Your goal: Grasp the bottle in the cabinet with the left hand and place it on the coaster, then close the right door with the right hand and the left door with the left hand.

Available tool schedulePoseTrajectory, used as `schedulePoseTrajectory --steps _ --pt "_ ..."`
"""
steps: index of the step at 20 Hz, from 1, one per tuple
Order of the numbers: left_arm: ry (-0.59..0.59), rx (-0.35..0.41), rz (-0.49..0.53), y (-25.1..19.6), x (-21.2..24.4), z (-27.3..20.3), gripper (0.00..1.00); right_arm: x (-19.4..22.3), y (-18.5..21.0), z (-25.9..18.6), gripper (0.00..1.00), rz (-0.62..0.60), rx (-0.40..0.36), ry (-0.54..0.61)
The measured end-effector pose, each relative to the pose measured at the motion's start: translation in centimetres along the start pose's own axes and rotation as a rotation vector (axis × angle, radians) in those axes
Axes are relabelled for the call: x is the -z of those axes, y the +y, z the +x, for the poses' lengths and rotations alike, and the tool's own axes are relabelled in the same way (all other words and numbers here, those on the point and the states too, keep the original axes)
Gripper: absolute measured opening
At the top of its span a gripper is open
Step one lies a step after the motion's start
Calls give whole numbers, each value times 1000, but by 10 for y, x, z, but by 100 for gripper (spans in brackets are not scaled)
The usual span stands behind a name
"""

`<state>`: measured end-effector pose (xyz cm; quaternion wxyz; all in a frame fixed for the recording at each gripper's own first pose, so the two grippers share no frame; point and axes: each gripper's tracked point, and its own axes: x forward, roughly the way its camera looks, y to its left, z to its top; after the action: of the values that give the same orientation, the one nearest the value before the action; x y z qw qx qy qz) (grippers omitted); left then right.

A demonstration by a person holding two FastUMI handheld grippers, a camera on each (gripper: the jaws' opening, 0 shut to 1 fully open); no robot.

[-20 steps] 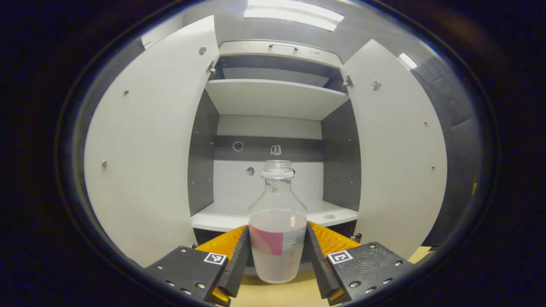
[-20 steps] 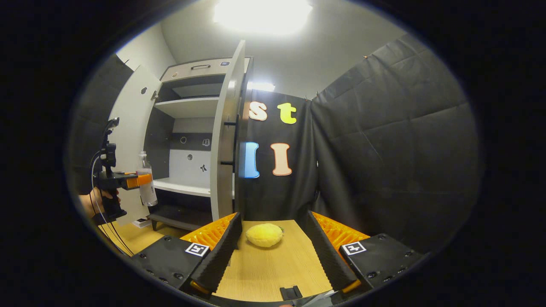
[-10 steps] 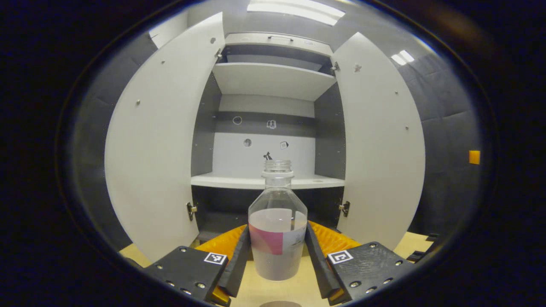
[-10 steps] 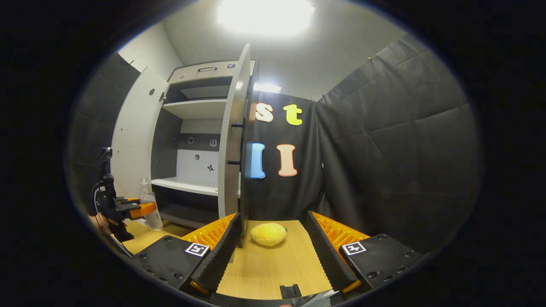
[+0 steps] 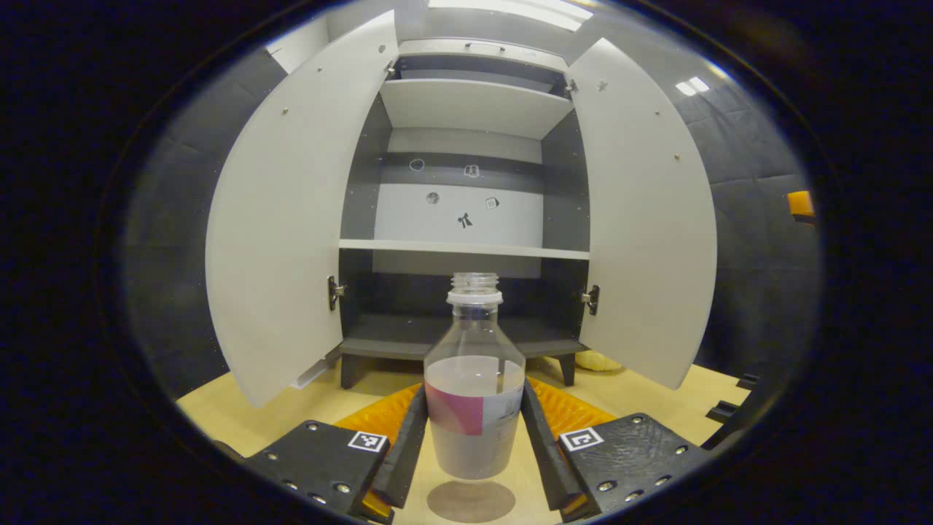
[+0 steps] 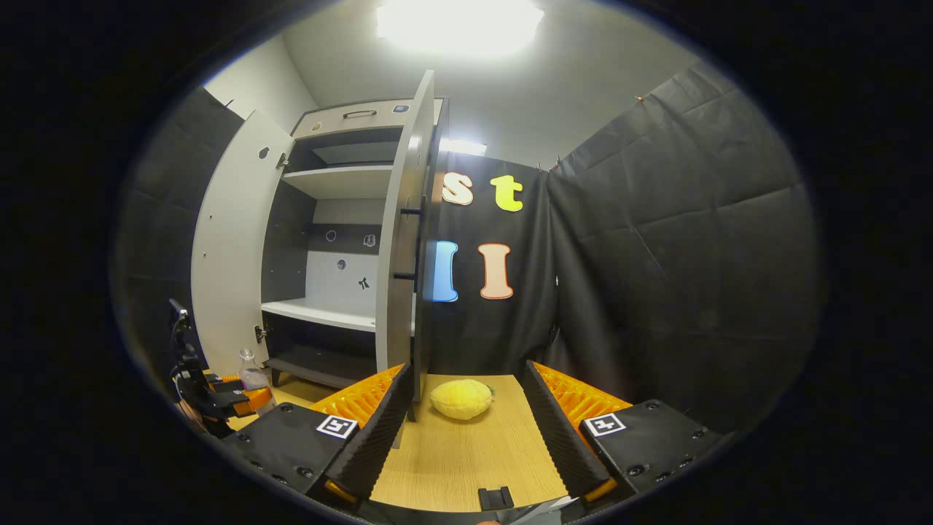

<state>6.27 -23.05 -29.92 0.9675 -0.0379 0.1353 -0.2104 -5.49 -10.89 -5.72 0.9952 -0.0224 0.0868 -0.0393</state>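
In the left gripper view, the left door (image 5: pixel 280 211) of the cabinet (image 5: pixel 466 109) swings wide open across the left of the frame, with its hinge low at its inner edge. At centre the shelves stand bare, small stickers on the back panel. Low in the middle, the left gripper (image 5: pixel 474 437) is clenched on the bottle (image 5: pixel 474 394), both fingers pressed against its labelled lower body; the bottle is upright, uncapped, partly filled, hanging just above the round coaster (image 5: pixel 470 501) on the wooden table (image 5: pixel 641 394) at the bottom edge. To the right, the right door (image 5: pixel 645 211) is also open. In the right gripper view, the left gripper with the bottle (image 6: pixel 254 379) appears small at lower left before the cabinet. The right door shows edge-on at centre. The right gripper (image 6: pixel 466 437) at the bottom is released and grasps nothing, and a yellow lemon (image 6: pixel 461 399) lies on the table between its fingers, farther off.
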Motion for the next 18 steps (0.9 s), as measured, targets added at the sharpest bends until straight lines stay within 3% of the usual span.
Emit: schedulePoseTrajectory --steps 2,3,10,11,12,15,18 --pt "31 -12 12 1 22 -5 71 3 2 3 93 -11 -9 13" --pt "45 -16 19 0 34 -8 71 5 2 5 97 -15 -12 23" --pt "87 -52 2 -2 80 -12 71 9 2 16 97 -17 -23 63" --pt "69 -58 7 -2 76 -11 65 9 2 17 96 -29 -27 64" --pt "66 -60 13 -3 76 -13 71 10 2 17 97 -41 -30 66" --pt "74 -61 18 -4 76 -16 73 13 1 20 97 -36 -35 79" --pt "72 -61 21 -9 76 -16 87 16 1 25 97 -20 -37 83"
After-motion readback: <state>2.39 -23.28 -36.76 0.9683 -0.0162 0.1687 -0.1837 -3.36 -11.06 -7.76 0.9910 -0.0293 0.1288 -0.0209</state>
